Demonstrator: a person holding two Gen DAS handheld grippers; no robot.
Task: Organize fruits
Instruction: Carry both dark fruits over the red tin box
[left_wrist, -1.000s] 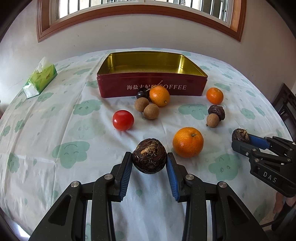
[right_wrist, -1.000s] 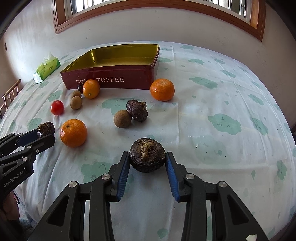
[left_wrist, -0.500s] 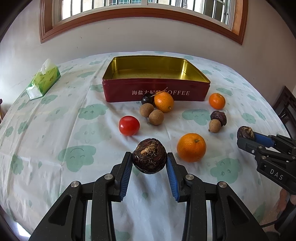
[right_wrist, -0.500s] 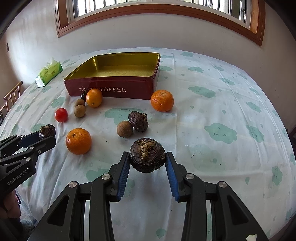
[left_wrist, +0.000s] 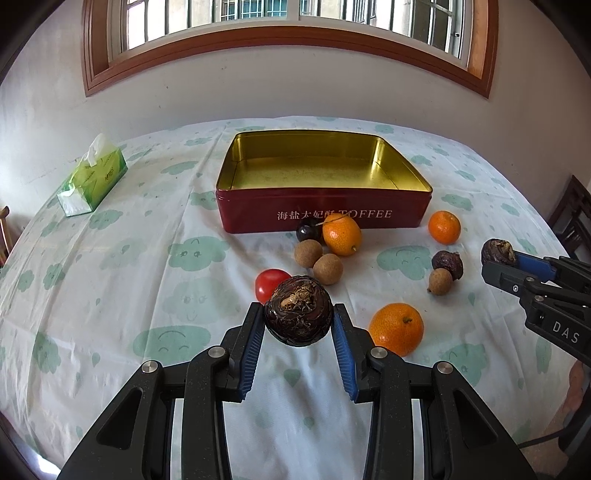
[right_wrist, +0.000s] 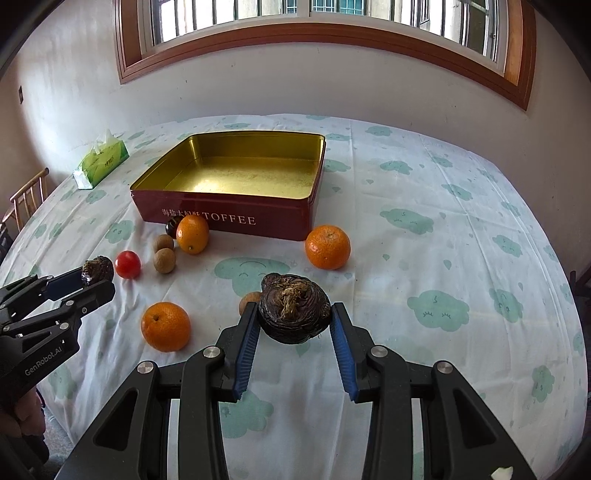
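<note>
My left gripper (left_wrist: 298, 317) is shut on a dark water chestnut (left_wrist: 297, 311), held above the table. My right gripper (right_wrist: 293, 314) is shut on another dark water chestnut (right_wrist: 293, 308), also lifted. The open red toffee tin (left_wrist: 321, 212) with a gold inside stands empty at the back; it also shows in the right wrist view (right_wrist: 236, 214). On the cloth lie a tomato (left_wrist: 269, 282), several oranges (left_wrist: 397, 326) (left_wrist: 444, 227) (left_wrist: 341, 233), brown longans (left_wrist: 317, 258), a third water chestnut (left_wrist: 447, 264) and a dark cherry (left_wrist: 307, 229).
A green tissue pack (left_wrist: 92, 179) lies at the far left of the table. The table's cloth with cloud prints (right_wrist: 443, 229) runs to a wall under a window. A wooden chair (right_wrist: 26, 201) stands at the left edge.
Both grippers have risen and pulled back with their water chestnuts, so the tin and fruits sit lower and farther in both views.
</note>
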